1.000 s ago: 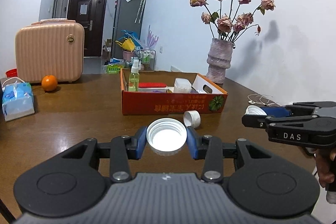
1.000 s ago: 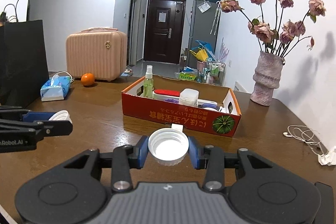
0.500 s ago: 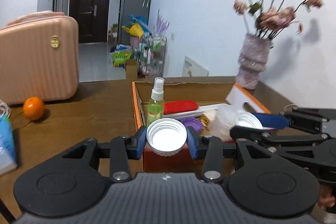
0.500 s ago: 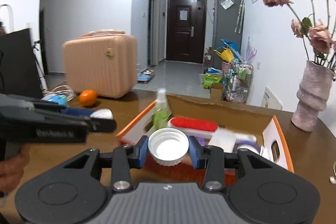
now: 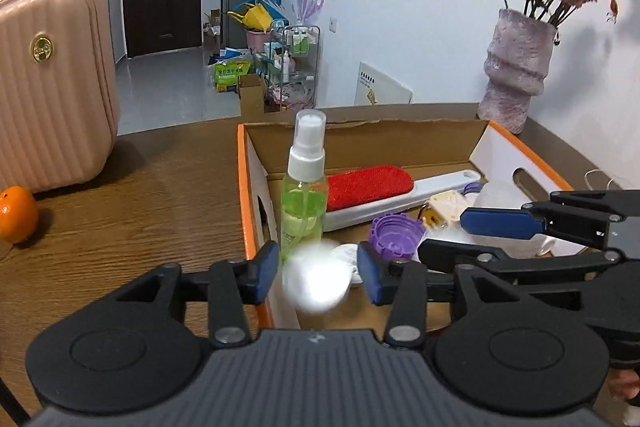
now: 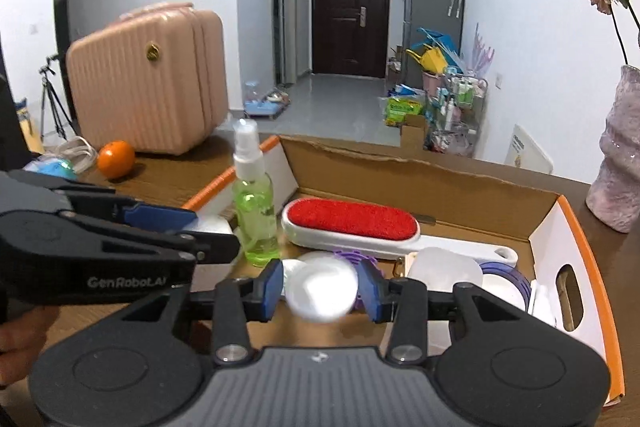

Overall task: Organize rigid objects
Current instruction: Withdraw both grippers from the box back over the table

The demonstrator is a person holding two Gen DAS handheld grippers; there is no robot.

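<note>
White caps, two, one at each of my grippers, both over the orange-edged cardboard box (image 5: pixel 251 227) on the wooden worktop (image 5: pixel 140 211).

Left wrist view: left gripper (image 5: pixel 318 275), jaws opening, blue pads clear of the blurred white cap (image 5: pixel 316 279) between them. Beyond: green spray bottle (image 5: pixel 304 203) upright in box; red lint brush (image 5: pixel 370 187) lying flat; purple cap (image 5: pixel 396 231). Orange (image 5: pixel 16 213) and pink suitcase (image 5: pixel 52 83) at left.

Right wrist view: right gripper (image 6: pixel 320 287), jaws clamped on second white cap (image 6: pixel 322 291), above the box interior. Vase (image 6: pixel 618 163) at right edge.
</note>
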